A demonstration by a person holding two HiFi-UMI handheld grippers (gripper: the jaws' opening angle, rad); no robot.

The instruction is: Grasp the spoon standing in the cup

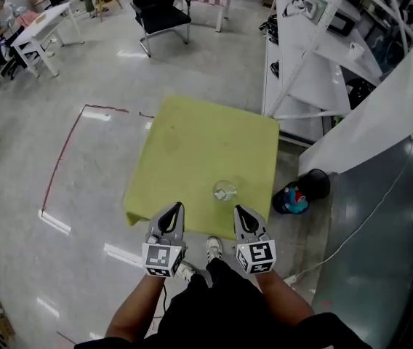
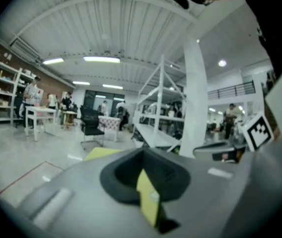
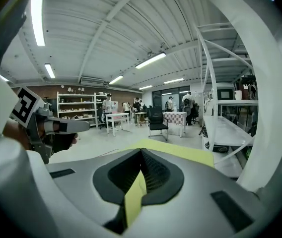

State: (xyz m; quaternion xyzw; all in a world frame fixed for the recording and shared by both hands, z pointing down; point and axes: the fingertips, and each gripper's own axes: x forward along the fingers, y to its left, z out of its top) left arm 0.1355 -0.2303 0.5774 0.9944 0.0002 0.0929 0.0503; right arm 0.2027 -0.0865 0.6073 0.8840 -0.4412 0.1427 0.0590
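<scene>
A clear glass cup (image 1: 225, 191) stands on the yellow-green table (image 1: 192, 151), near its front edge and right of centre. The spoon inside it shows only as a faint pale shape. My left gripper (image 1: 176, 207) and right gripper (image 1: 238, 210) are held side by side over the table's near edge, short of the cup, which sits just beyond and between their tips. Both are shut with nothing in them. In the left gripper view the left gripper (image 2: 142, 156) has its jaws together, as does the right gripper (image 3: 141, 153) in the right gripper view. Neither gripper view shows the cup.
A white shelving rack (image 1: 315, 57) stands right of the table. A black bin (image 1: 315, 183) and a blue-and-red item (image 1: 291, 199) sit by the table's right corner. Beyond are a black chair (image 1: 161, 9) and white desks (image 1: 39, 27). Red tape (image 1: 65, 155) marks the floor at left.
</scene>
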